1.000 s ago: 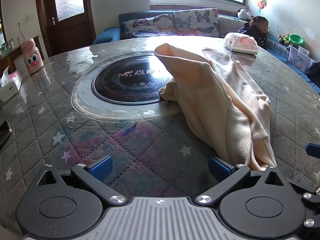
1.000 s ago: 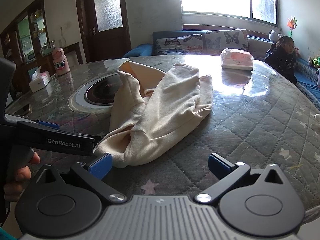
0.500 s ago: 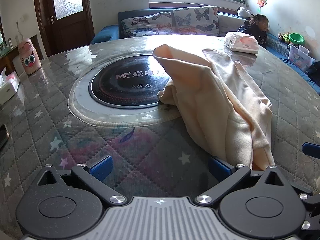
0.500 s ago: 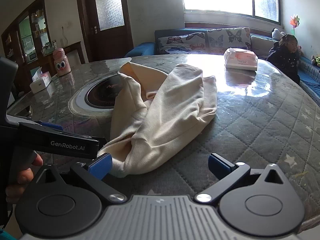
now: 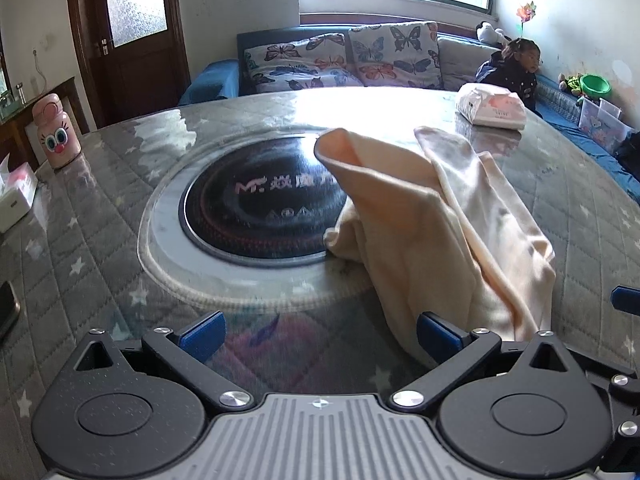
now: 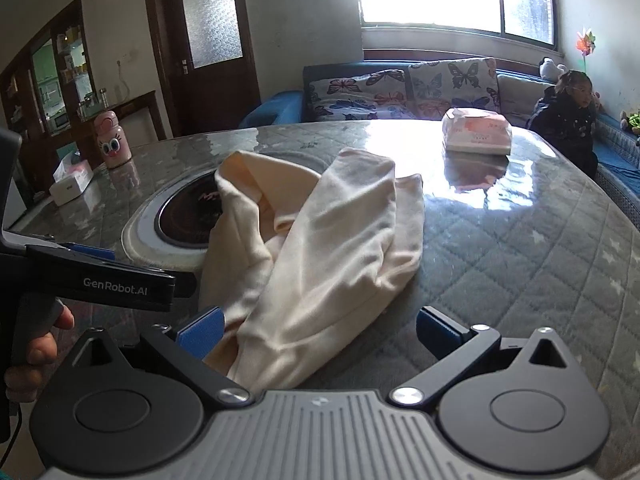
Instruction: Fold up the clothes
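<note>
A cream-coloured garment lies crumpled in a heap on the round quilted table, partly over the black cooktop disc. It also shows in the right wrist view. My left gripper is open and empty, low over the table; the garment's near end lies by its right finger. My right gripper is open, and the garment's near end lies between its fingers, against the left finger. The left gripper's body shows at the left of the right wrist view.
A pink tissue pack lies at the table's far right. A pink cartoon bottle and a white tissue box stand at the left. A phone lies at the left edge. A child sits on the sofa behind.
Both grippers have moved forward, closer to the garment. Its near end now reaches in between the right gripper's fingers. The garment itself has not moved.
</note>
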Demonstrator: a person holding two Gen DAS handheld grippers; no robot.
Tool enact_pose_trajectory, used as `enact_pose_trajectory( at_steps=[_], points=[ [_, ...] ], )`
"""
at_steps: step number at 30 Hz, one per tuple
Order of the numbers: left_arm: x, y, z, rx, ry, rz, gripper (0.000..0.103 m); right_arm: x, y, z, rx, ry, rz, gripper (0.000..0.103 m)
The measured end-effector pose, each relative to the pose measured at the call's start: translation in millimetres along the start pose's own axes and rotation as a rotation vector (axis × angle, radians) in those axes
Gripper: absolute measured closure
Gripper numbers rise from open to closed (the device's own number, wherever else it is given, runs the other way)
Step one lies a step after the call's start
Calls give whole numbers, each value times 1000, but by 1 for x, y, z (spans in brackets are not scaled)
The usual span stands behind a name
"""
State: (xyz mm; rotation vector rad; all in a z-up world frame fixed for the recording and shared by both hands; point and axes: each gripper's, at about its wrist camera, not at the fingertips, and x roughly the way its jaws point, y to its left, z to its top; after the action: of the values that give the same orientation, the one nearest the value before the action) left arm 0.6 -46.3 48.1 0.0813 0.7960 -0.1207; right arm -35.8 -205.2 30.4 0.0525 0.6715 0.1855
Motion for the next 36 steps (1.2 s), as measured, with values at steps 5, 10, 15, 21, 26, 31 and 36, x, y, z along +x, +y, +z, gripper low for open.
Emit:
enact_pose_trajectory(
  at_steps=[5,10,15,21,26,31,36],
  points=[
    [3,3,21,5,-35,0,0,13,-8,17,-5,4,9,0],
    [14,6,50,0,-56,-12,0,31,-15,34,2,3,14,0],
    [33,-1,80,41,-92,2,0,51,-20,51,8,7,18,1],
    [64,-8,106,71,-94,-2,0,74,-24,66,-3,22,20,8],
    [86,-10,113,90,-62,-29,1,92,-25,75,2,31,49,12],
    [98,-10,114,112,-37,-82,18,103,-29,82,11,29,56,18],
    [104,-10,111,134,-18,-145,51,106,-35,89,20,25,60,23]
  ],
)
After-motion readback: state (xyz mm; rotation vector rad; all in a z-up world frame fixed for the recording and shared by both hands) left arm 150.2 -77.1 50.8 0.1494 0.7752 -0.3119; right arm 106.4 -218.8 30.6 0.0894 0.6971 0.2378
